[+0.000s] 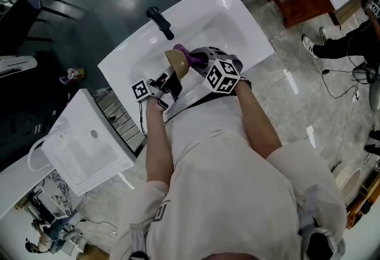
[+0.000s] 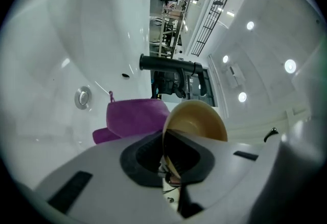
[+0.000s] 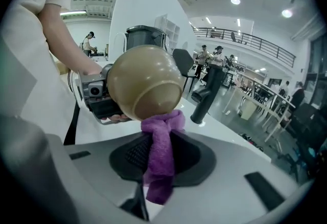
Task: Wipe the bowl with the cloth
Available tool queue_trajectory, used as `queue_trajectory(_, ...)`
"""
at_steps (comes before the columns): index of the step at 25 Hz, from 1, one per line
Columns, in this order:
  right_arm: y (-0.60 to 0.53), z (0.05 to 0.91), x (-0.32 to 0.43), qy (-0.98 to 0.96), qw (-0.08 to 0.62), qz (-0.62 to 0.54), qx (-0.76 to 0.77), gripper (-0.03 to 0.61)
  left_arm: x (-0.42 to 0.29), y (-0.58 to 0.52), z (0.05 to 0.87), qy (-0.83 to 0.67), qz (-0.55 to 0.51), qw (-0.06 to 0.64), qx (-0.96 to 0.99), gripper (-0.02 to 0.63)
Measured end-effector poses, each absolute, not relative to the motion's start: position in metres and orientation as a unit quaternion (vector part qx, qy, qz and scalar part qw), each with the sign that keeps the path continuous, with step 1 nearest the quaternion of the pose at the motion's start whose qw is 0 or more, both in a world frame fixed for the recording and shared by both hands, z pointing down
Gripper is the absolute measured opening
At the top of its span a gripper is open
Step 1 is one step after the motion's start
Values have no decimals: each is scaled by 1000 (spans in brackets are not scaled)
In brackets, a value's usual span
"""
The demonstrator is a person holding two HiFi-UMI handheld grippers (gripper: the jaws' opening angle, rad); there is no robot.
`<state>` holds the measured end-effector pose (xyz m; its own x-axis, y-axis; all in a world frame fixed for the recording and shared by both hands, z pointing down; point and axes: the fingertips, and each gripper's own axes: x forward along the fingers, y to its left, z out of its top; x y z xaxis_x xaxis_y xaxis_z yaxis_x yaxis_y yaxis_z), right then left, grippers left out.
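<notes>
- Bowl [image 3: 145,82]: tan, smooth-walled, held on edge above the white sink [image 1: 237,21], clear of the basin floor, near the black faucet [image 1: 160,21].
- Left hand-held gripper [image 2: 166,154]: jaws closed down on the bowl's rim, one inside the wall and one outside (a single-point hold).
- Right hand-held gripper [image 3: 158,161]: jaws closed on a bunched purple cloth [image 3: 161,151]. The wad sticks out past the tips and touches the bowl's outer wall near its base.
- Handling, bowl: likely stiff, light and slick. Held by the rim alone, it may pivot or slip under wiping pressure, so strokes are best kept light and directed toward the clamped side.
- Handling, cloth: soft and limp. It is best gripped at the bunch, as here, leaving a padded end free.
- Left gripper view only: the bowl's hollow inside, the cloth beyond it and the drain [image 2: 83,97].
- Right gripper view only: the rounded underside and the contact of cloth with bowl.
- Head view only: both hand-held grippers together over the basin.
</notes>
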<state>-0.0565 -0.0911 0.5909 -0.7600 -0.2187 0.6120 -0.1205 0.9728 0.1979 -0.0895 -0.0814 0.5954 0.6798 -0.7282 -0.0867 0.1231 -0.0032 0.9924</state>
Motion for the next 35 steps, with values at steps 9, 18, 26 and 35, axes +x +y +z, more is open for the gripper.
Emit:
queue_trajectory(9,-103,577,-51,-931,335,-108,101,87,-104,-75,631,-323,-247,662,629,14)
queue_trajectory(18,-78,591,-62,-928,350,-116,47,87,-110,-84,617,-319,-290,661,613,14)
queue_trajectory(26,-103,576,-56,-930,333,-117,104,87,-86,-78,602,-259,-265,661,653,14)
queue_trajectory(35,-117,562,-46,-937,308,-98,134,87,-99,-81,625,-322,-237,663,634,14)
